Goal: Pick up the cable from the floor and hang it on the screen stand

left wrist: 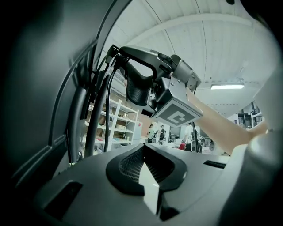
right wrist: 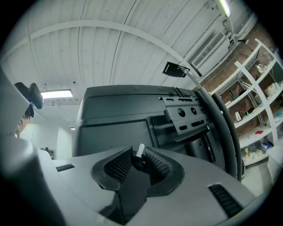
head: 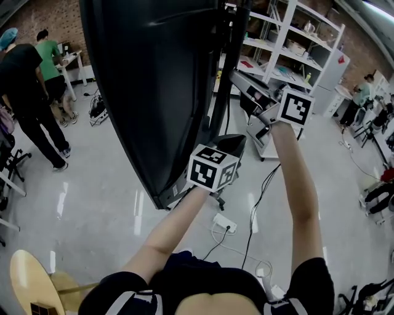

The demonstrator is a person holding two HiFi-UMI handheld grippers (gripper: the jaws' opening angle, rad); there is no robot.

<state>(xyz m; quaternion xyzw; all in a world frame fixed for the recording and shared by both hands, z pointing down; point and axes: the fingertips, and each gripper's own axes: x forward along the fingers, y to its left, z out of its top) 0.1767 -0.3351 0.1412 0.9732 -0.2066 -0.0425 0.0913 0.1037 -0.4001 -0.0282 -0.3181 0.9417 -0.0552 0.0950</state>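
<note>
A workshop-style lab: white shelving racks (head: 295, 37) loaded with boxes and gear stand before brick walls (head: 52, 18), under a vaulted white ceiling (right wrist: 110, 44) with a strip light (left wrist: 227, 86). A power strip (head: 225, 223) and cords trail across the glossy grey floor (head: 92, 184), while people (head: 24, 80) stand by a tabletop (head: 74, 58).

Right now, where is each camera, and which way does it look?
Right gripper view: rides on the right gripper, looking slightly upward along its jaws, which pinch the cable's plug, at the screen's back and the ceiling.
Left gripper view: rides on the left gripper, looking along its shut jaws at hanging cables beside the screen; the right gripper and forearm show.
Head view: on the person's head, looking steeply down at the screen and floor; both forearms and grippers show.
Shared: every view shows the screen.
</note>
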